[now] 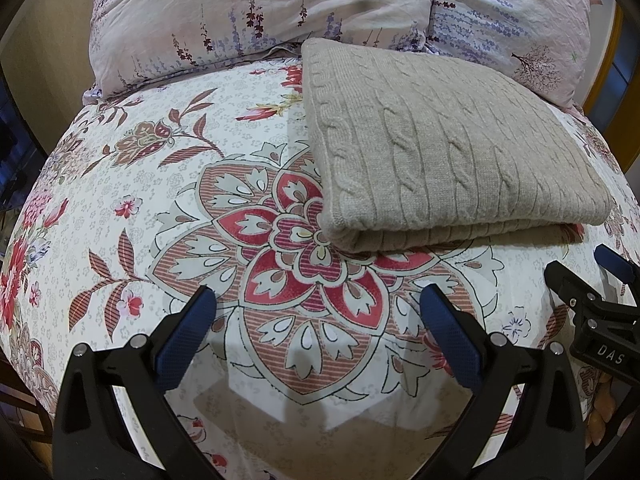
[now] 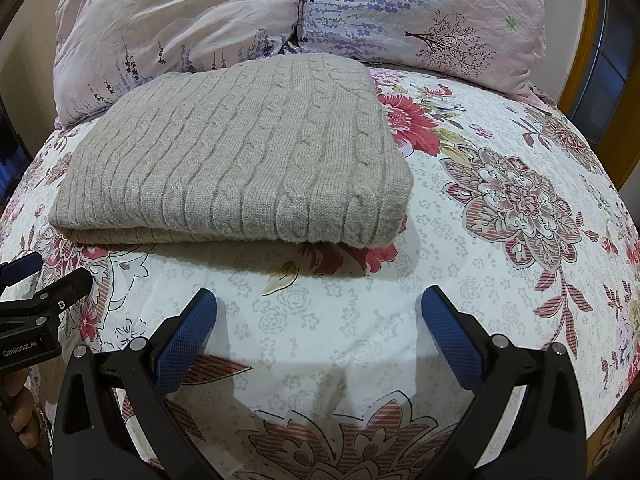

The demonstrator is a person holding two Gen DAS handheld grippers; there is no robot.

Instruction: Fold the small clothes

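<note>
Claws: we hold left claw (image 1: 318, 304) and right claw (image 2: 319, 306) wide, empty, above bed (image 1: 140, 216) | sweater (image 2: 240, 152): folded into neat rectangle on bed near pillows (image 2: 192, 12) | progress: we judge this fold done; no other garments visible.

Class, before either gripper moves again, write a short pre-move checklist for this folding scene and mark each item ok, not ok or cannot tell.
1. Left gripper open, empty: ok.
2. Right gripper open, empty: ok.
3. Beige cable-knit sweater folded into a neat rectangle: ok.
4. Sweater lies flat on floral bedsheet, clear of both grippers: ok.
5. Sweater clear of pillows: cannot tell; its far edge sits close to them.
6. Hidden layers folded evenly: cannot tell.
</note>
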